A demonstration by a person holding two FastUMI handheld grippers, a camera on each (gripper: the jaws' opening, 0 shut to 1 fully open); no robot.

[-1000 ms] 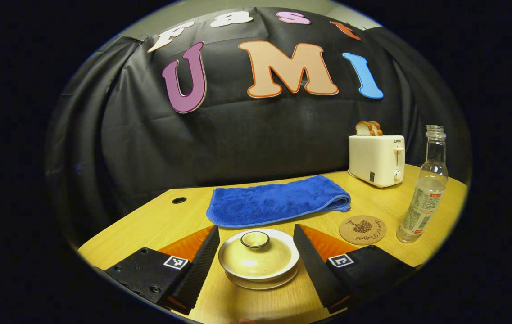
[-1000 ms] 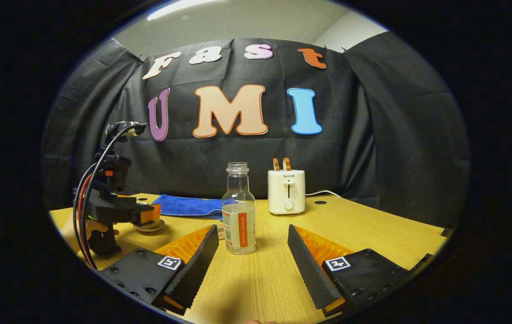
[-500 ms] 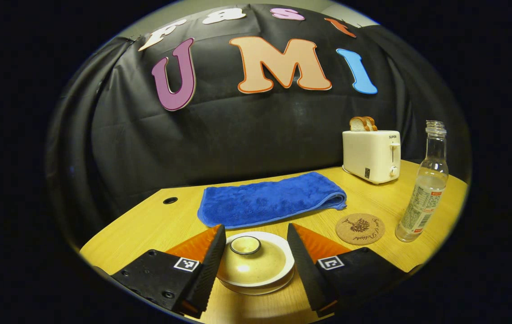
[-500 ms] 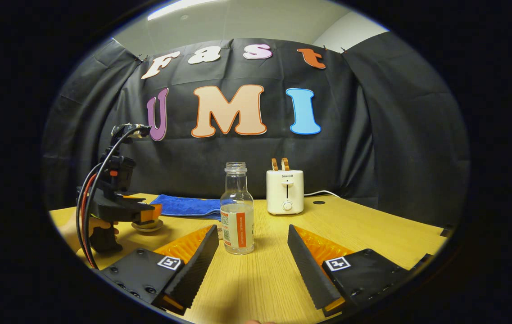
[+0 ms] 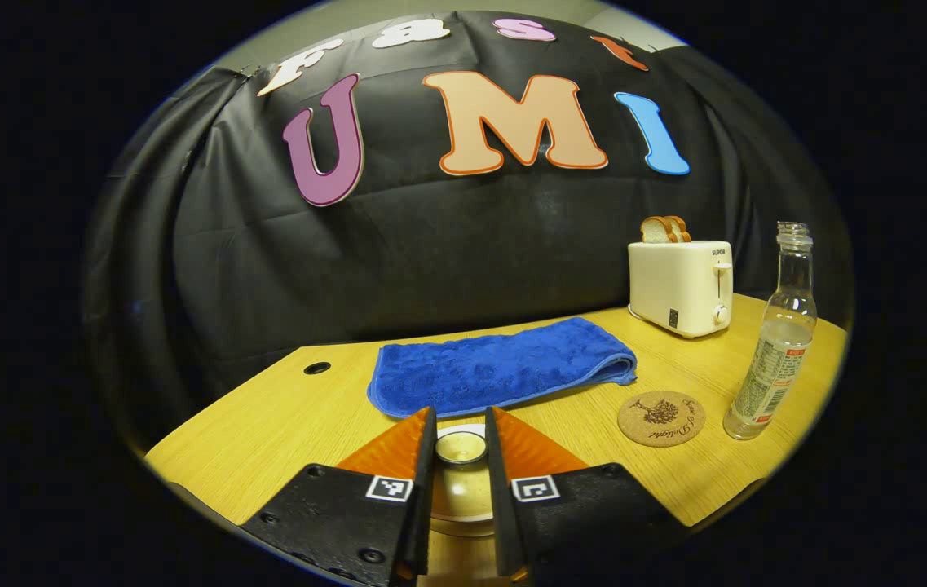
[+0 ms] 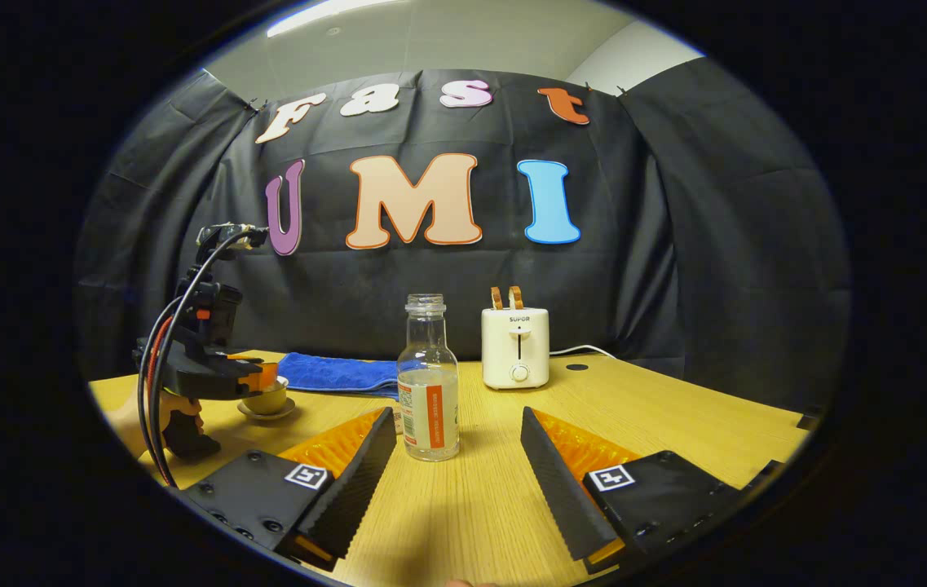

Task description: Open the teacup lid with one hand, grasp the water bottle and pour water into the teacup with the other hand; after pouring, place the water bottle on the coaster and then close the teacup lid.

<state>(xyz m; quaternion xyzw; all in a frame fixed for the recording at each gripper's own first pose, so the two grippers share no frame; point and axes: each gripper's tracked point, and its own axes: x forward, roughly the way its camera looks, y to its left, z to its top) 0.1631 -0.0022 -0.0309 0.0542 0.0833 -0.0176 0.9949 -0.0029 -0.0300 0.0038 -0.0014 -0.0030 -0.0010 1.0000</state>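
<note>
in the right gripper view the water bottle [image 6: 428, 381] stands upright just ahead of the right gripper [image 6: 458, 456], whose fingers are spread wide with bare desk [image 6: 675, 416] between them and off to the right. behind the bottle the toaster [image 6: 517, 346] and the blue towel [image 6: 341, 373] close off the back of the desk. in the left gripper view the coaster [image 5: 661, 417] lies uncovered between the teacup lid [image 5: 461, 456] and the bottle, with open desk around it.

A recording booth: black cloth wall [image 6: 675, 269] behind a wooden table [image 6: 675, 416] with toaster [image 6: 516, 347].
</note>
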